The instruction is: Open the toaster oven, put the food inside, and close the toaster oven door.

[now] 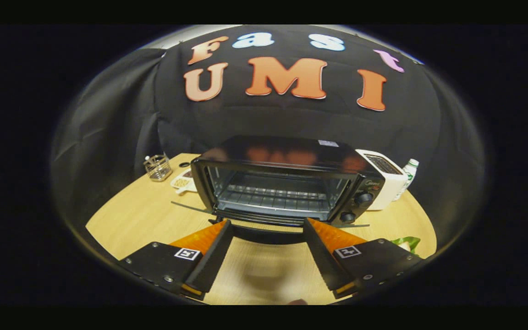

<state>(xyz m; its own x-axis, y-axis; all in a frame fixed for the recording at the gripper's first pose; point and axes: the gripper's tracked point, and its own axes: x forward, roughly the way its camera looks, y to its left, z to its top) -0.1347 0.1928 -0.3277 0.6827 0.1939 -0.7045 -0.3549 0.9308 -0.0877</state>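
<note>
The black toaster oven [287, 183] stands on the round wooden table [135, 215], just ahead of the fingers. Its door [264, 219] is folded down toward me, and the wire rack [273, 195] inside is bare. The door's dark handle [268, 236] lies between my fingertips. My gripper [267, 223] is open wide, with nothing pressed between its fingers. To the left of the oven, partly hidden by it, a small white dish of food [182, 181] rests on the table.
A wire-and-glass holder [157, 167] sits at the table's far left. On the oven's right are a white toaster [385, 176] and a plastic bottle [408, 176]. Something green [406, 243] lies by the right finger, near the table's edge.
</note>
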